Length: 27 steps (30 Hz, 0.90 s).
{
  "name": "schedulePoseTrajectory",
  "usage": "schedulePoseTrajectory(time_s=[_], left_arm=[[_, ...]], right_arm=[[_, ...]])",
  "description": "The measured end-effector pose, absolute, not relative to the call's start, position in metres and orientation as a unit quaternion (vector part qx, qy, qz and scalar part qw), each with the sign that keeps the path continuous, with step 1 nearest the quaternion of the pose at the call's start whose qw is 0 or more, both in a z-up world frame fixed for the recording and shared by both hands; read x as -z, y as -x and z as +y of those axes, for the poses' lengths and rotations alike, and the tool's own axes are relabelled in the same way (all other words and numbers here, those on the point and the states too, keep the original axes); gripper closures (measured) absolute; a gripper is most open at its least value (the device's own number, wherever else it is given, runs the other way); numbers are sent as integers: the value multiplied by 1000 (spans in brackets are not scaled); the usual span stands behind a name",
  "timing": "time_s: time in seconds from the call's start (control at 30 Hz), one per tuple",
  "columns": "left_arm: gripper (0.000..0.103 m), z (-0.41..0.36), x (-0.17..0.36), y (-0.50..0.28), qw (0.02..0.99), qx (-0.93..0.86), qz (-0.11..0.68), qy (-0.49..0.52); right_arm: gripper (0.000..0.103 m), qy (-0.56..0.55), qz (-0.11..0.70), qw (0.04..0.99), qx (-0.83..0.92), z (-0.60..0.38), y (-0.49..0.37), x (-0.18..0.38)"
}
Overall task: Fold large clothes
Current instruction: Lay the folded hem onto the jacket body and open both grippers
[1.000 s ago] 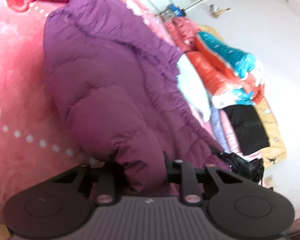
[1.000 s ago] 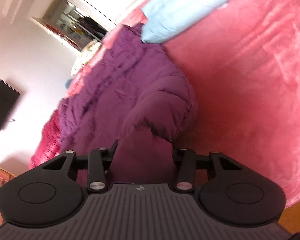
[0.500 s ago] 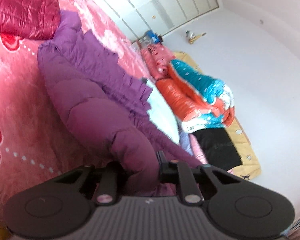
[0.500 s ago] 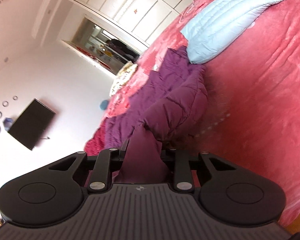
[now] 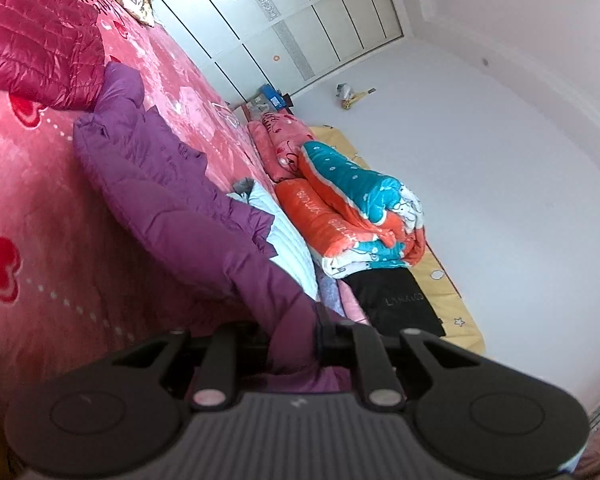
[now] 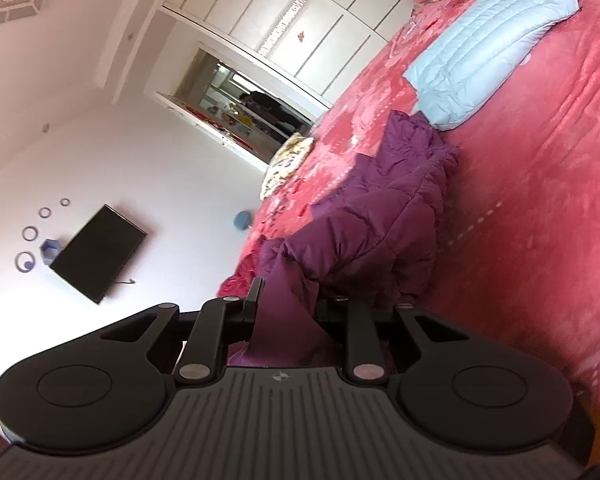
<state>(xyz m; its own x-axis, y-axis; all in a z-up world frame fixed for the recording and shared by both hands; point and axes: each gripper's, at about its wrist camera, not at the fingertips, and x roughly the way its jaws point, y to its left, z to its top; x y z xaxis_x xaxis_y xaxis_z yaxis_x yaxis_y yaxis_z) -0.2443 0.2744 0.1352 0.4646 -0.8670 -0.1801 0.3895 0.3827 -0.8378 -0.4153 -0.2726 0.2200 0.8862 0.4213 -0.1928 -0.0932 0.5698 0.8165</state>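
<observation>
purple jacket (image 5: pixel 172 208), edge clamped in left gripper (image 5: pixel 290 336), right gripper (image 6: pixel 286 316)

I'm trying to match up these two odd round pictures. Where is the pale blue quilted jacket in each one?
Left wrist view: the pale blue jacket lies mid-frame, partly hidden behind the purple coat, beside the orange and teal quilt.
Right wrist view: the jacket lies flat at upper right on the pink bedspread, just beyond the purple coat.
Shared landmark: the white panelled wardrobe.
</observation>
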Motion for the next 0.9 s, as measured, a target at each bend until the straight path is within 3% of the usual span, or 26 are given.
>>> schedulePoseTrajectory(time_s=[0.3,0.53,0.9], left_arm=[[89,290,-139,261,751,410,304,418],[89,305,-128,208,730,347,293,510],[89,295,-113,78,758,230,263,552]], right_arm=[[77,-507,154,834,-154,-275,410,-211],[78,-580,121,799,-103,-312,362,-193],[78,-613,49,786,-60,-352,209,-181]])
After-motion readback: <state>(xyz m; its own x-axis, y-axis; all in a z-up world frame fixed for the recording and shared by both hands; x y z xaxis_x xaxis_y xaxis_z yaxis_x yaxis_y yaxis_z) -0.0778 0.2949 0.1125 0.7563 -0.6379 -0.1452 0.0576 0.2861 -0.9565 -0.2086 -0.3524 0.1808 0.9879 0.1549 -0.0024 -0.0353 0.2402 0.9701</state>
